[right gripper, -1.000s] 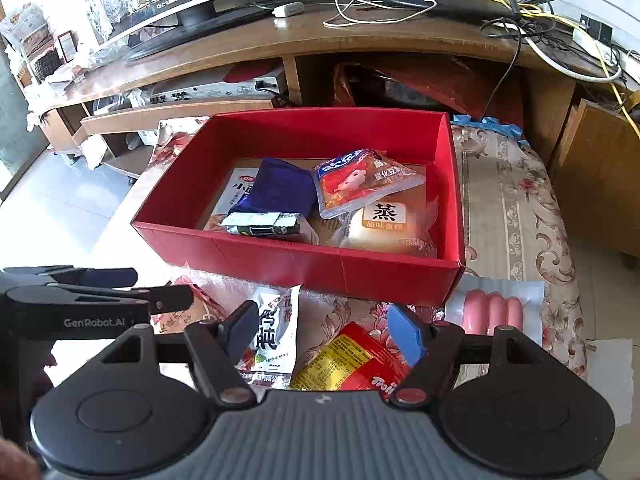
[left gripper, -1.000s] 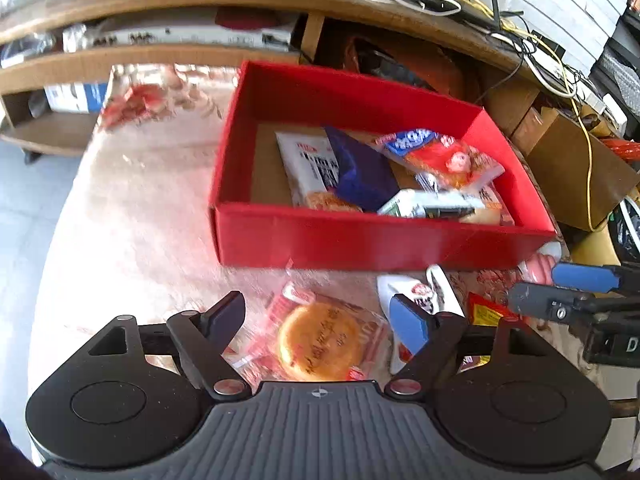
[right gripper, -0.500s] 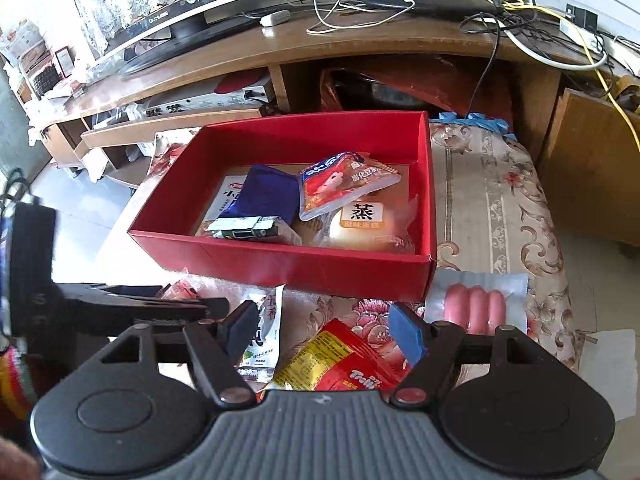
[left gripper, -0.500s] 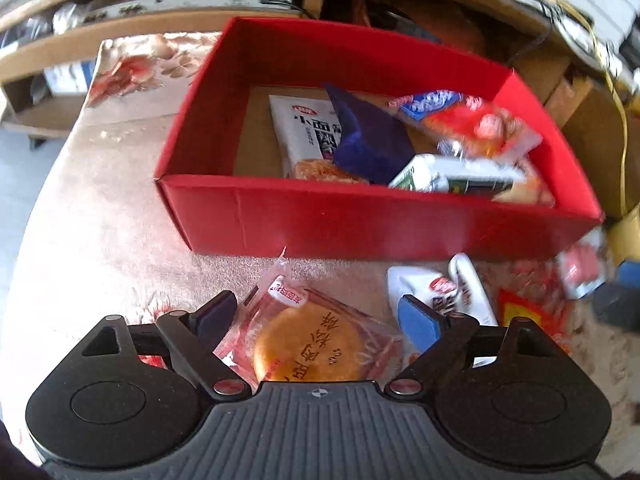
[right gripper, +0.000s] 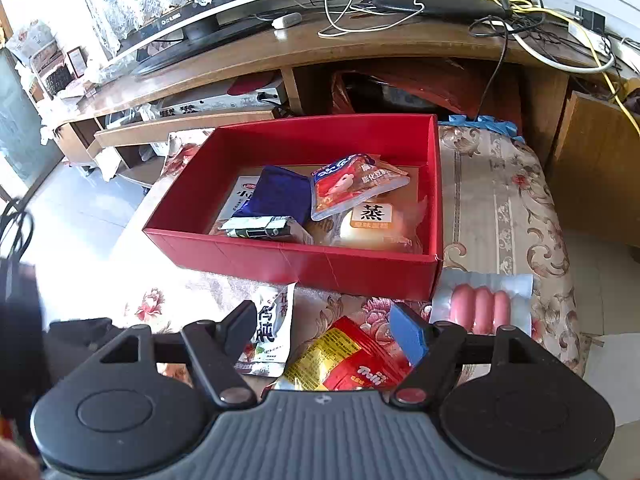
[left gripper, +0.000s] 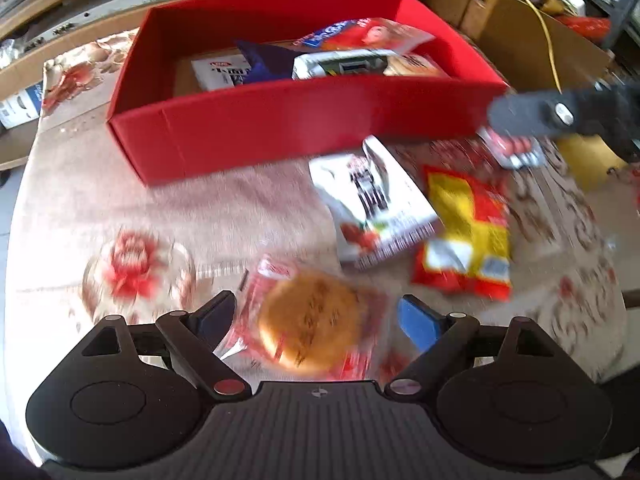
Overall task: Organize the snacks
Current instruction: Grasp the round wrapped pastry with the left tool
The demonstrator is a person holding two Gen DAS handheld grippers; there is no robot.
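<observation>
Fingers of the left gripper, spread wide, have been brought around the wrapped round cake, which is not yet clamped; the right gripper is likewise held wide above the red-and-yellow packet.

Between the spread fingers of the matt black plastic left gripper, a round golden cake in glossy clear film is lying. Ahead, the smooth red cardboard box is sitting on patterned floral cloth. Beyond, a varnished wooden TV stand is gleaming.
</observation>
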